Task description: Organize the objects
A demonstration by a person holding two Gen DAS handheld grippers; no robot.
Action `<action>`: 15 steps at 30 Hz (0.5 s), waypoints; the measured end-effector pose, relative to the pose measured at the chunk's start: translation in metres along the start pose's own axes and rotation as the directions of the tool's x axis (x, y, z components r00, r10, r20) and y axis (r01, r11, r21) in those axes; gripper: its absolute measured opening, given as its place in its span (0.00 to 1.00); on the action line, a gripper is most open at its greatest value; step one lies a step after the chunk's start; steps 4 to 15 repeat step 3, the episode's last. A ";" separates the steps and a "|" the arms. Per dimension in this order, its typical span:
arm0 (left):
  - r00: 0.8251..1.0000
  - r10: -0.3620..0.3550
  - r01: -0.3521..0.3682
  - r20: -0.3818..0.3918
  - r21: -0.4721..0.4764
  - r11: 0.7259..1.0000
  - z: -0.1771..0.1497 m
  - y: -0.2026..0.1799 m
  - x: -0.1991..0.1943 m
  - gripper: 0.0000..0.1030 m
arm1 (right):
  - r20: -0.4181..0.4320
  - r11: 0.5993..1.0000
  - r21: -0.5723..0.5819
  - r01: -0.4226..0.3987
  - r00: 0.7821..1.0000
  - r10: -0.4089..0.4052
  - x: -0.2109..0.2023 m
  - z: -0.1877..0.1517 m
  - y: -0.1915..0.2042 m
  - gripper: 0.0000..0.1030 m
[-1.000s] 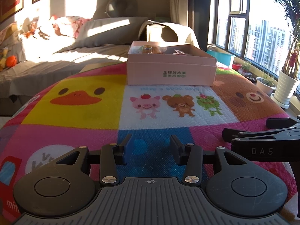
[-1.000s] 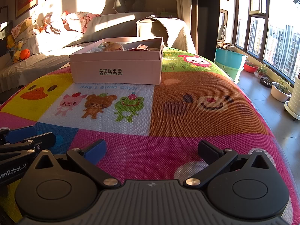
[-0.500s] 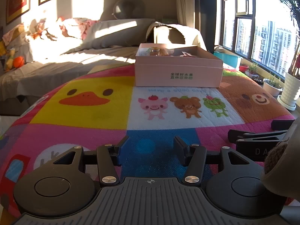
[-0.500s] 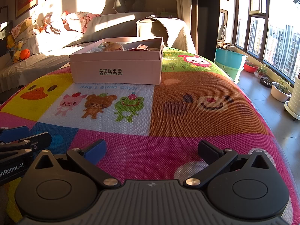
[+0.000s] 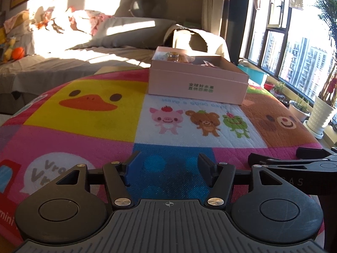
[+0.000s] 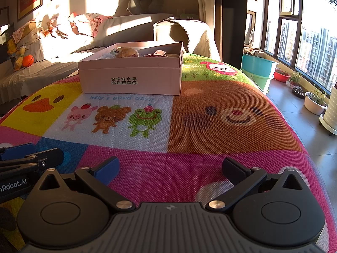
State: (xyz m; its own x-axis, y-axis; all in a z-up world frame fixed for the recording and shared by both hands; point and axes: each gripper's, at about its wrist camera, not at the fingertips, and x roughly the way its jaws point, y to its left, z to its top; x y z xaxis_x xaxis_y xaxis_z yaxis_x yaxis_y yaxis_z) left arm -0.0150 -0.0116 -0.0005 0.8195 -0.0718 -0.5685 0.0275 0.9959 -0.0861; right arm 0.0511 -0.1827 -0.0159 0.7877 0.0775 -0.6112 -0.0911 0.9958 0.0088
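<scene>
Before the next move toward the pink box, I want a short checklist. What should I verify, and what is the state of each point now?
1. Left tool holds nothing: ok. Its jaws are opening, with only the mat between them.
2. Right tool open and empty: ok.
3. Pink box stands open at the top: ok.
4. Free space inside the box: cannot tell. A round brownish item and a red-trimmed packet lie in it; the rest is hidden by the wall.
5. Path over the play mat between tools and box free of objects: ok.
6. Loose objects waiting on the mat to be organized: not ok, none is in view.
</scene>
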 end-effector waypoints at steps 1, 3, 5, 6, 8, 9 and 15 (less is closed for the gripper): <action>1.000 0.002 -0.002 -0.002 0.008 1.000 0.000 -0.001 0.000 0.66 | 0.000 1.000 0.000 0.000 1.000 0.000 0.000 0.000 0.000 1.00; 1.000 0.011 -0.010 -0.004 0.017 1.000 0.000 -0.003 0.001 0.66 | 0.000 1.000 0.000 0.000 1.000 0.000 0.000 0.000 0.000 1.00; 1.000 0.011 -0.010 -0.004 0.017 1.000 0.000 -0.003 0.001 0.66 | 0.000 1.000 0.000 0.000 1.000 0.000 0.000 0.000 0.000 1.00; 1.000 0.011 -0.010 -0.004 0.017 1.000 0.000 -0.003 0.001 0.66 | 0.000 1.000 0.000 0.000 1.000 0.000 0.000 0.000 0.000 1.00; 1.000 0.011 -0.010 -0.004 0.017 1.000 0.000 -0.003 0.001 0.66 | 0.000 1.000 0.000 0.000 1.000 0.000 0.000 0.000 0.000 1.00; 1.000 0.011 -0.010 -0.004 0.017 1.000 0.000 -0.003 0.001 0.66 | 0.000 1.000 0.000 0.000 1.000 0.000 0.000 0.000 0.000 1.00; 1.000 0.011 -0.010 -0.004 0.017 1.000 0.000 -0.003 0.001 0.66 | 0.000 1.000 0.000 0.000 1.000 0.000 0.000 0.000 0.000 1.00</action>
